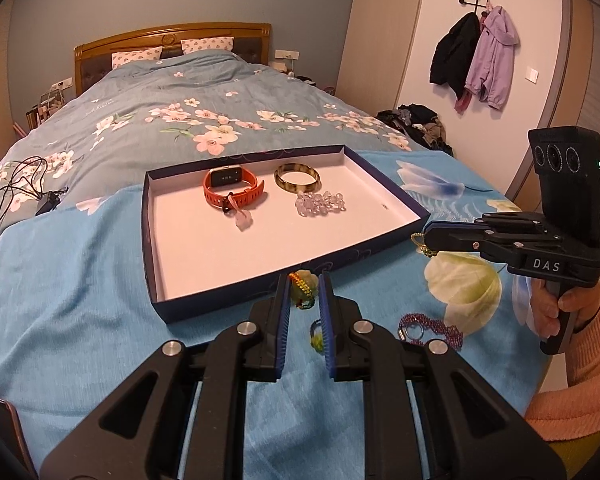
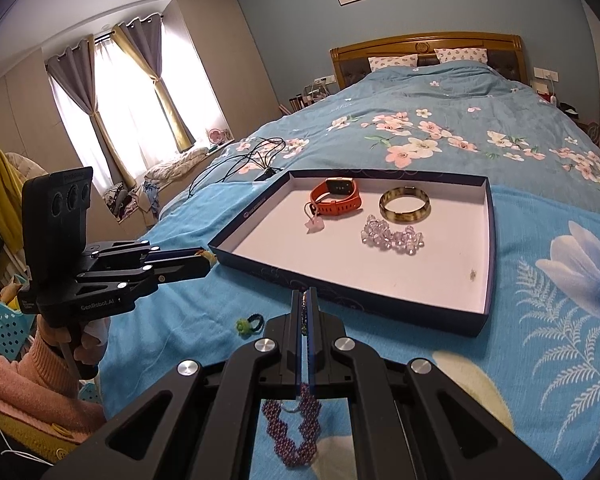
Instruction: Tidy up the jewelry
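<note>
A dark blue tray (image 1: 156, 280) (image 2: 486, 280) lies on the blue bedspread. It holds an orange watch (image 1: 232, 192) (image 2: 336, 196), a tortoiseshell bangle (image 1: 297, 178) (image 2: 404, 204), a clear bead bracelet (image 1: 320, 204) (image 2: 392, 236) and a pink pendant (image 1: 243, 221). My left gripper (image 1: 304, 292) (image 2: 208, 258) is shut on a pale green charm with a coloured cord (image 1: 302, 286), just in front of the tray's near wall. My right gripper (image 2: 305, 300) (image 1: 422, 240) is shut on a gold chain (image 1: 420, 244), near the tray's right corner. A purple bead necklace (image 1: 432, 326) (image 2: 296, 428) and a green ring (image 1: 318, 338) (image 2: 249, 325) lie on the spread.
Black cables (image 1: 16, 184) (image 2: 240, 164) lie on the bed left of the tray. A phone edge (image 1: 4, 428) shows at the lower left. Clothes (image 1: 420, 124) are piled on the floor at the right of the bed.
</note>
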Motion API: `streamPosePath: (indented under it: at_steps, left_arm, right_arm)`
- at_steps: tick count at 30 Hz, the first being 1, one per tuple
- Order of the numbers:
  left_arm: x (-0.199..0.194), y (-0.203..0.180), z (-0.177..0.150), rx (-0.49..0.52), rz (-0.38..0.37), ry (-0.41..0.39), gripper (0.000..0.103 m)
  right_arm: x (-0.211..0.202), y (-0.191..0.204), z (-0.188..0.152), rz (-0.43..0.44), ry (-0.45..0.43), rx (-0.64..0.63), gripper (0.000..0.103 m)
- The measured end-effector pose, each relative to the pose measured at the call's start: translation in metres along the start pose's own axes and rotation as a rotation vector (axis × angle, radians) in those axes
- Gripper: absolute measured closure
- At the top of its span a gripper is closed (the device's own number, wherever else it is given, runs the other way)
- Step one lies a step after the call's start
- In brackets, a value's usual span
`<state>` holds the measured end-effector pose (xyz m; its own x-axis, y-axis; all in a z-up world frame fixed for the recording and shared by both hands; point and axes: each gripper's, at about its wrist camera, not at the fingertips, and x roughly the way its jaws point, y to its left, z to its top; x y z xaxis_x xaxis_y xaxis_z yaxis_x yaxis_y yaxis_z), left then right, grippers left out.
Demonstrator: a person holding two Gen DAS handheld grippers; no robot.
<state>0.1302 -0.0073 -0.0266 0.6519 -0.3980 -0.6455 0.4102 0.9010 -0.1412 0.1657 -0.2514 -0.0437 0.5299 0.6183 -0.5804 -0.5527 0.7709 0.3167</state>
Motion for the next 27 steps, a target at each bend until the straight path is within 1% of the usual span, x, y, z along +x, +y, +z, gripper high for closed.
streamPosePath:
  at_steps: [12,27]
  left_arm:
    - [0.006,0.000,0.011,-0.002,-0.003,-0.009,0.088]
    - [0.021,0.014,0.025,-0.019,0.019,-0.012,0.088]
  right_arm:
    - [0.004,-0.003,0.015,-0.012,-0.015,-0.010,0.102]
    - [0.016,-0.015,0.035,-0.051,-0.012,-0.024,0.102]
